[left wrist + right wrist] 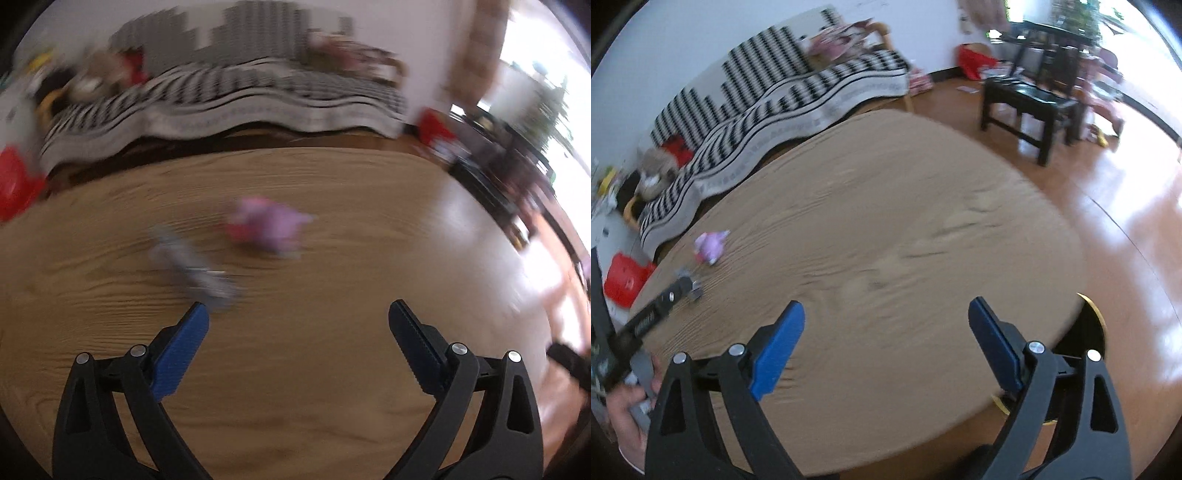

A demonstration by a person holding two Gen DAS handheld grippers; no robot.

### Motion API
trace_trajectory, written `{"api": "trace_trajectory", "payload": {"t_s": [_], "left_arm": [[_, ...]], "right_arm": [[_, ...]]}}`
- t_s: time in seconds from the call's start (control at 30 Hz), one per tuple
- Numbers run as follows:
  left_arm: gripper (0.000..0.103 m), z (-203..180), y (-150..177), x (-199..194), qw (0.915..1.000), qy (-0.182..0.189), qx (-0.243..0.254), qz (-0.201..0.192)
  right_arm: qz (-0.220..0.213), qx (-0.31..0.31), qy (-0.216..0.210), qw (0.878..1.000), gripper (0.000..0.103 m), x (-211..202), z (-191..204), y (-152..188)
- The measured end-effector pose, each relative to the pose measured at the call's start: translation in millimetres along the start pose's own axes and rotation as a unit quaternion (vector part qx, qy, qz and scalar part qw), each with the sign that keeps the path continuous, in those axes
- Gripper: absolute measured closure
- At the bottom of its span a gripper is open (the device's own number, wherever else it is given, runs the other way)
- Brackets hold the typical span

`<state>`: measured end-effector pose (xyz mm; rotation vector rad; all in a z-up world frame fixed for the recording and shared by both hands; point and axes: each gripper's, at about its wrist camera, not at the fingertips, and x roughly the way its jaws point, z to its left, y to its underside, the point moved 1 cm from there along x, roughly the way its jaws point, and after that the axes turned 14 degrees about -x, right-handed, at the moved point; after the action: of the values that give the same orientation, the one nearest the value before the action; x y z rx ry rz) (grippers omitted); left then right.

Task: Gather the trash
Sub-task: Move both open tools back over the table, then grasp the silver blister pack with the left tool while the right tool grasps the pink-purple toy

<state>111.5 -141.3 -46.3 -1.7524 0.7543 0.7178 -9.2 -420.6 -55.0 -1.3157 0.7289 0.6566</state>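
A crumpled purple and red wrapper [267, 225] lies on the round wooden table [295, 369]. A grey silvery wrapper [192, 266] lies nearer, just ahead of my left gripper's left fingertip. My left gripper [297, 314] is open and empty, low over the table. The left wrist view is blurred. In the right wrist view the purple wrapper [711, 247] and the grey wrapper [689, 282] sit at the table's far left, with the left gripper [677, 290] reaching the grey one. My right gripper [886, 314] is open and empty above the table [905, 240].
A sofa with a black and white striped cover [783, 99] stands behind the table. A dark wooden chair [1030, 103] stands on the shiny floor at the right. A red bag [624, 278] lies on the floor at the left. A black and yellow bin [1089, 332] sits under the table's right edge.
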Motion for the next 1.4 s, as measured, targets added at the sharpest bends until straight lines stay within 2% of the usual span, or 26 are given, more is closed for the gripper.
{"api": "trace_trajectory", "payload": {"t_s": [0.07, 0.17, 0.3, 0.4, 0.5, 0.73, 0.87, 1.0, 1.1, 1.2, 1.33, 1.4], "left_arm": [[0.008, 26, -15, 15, 0.9989, -0.019, -0.041, 0.010], [0.008, 46, -30, 33, 0.9971, -0.050, -0.058, -0.001], [0.008, 59, -41, 54, 0.9956, -0.055, -0.074, 0.017], [0.008, 61, -43, 71, 0.9951, -0.062, -0.070, 0.033], [0.008, 67, -42, 70, 0.9952, -0.065, -0.069, 0.024], [0.009, 85, -37, 67, 0.9971, -0.070, -0.020, 0.020], [0.018, 103, -40, 64, 0.9968, -0.080, 0.000, 0.004], [0.018, 114, -43, 60, 0.9980, -0.064, 0.002, -0.001], [0.018, 120, -47, 59, 0.9989, -0.047, -0.008, -0.002], [0.019, 122, -51, 60, 0.9996, -0.027, -0.009, -0.003], [0.022, 114, -51, 63, 0.9996, -0.027, 0.003, -0.001], [0.031, 109, -50, 64, 0.9995, -0.028, 0.012, -0.002]], "right_arm": [[0.005, -0.013, -0.010, 1.000, 0.016, 13, 25, -6], [0.013, -0.030, -0.019, 0.999, 0.016, 33, 57, -16], [0.023, -0.051, -0.024, 0.998, 0.016, 56, 85, -24], [0.020, -0.072, -0.019, 0.997, 0.016, 71, 107, -35], [0.012, -0.087, -0.022, 0.996, 0.016, 81, 122, -46], [0.015, -0.116, -0.083, 0.990, 0.016, 121, 180, -75], [0.025, -0.124, -0.106, 0.986, 0.012, 138, 214, -83], [0.036, -0.100, -0.138, 0.985, 0.012, 159, 245, -97], [0.040, -0.086, -0.142, 0.985, 0.011, 173, 258, -106], [0.049, -0.087, -0.132, 0.986, 0.011, 187, 268, -109], [0.047, -0.100, -0.108, 0.988, 0.010, 198, 278, -111], [0.043, -0.108, -0.101, 0.988, 0.010, 200, 280, -114]]}}
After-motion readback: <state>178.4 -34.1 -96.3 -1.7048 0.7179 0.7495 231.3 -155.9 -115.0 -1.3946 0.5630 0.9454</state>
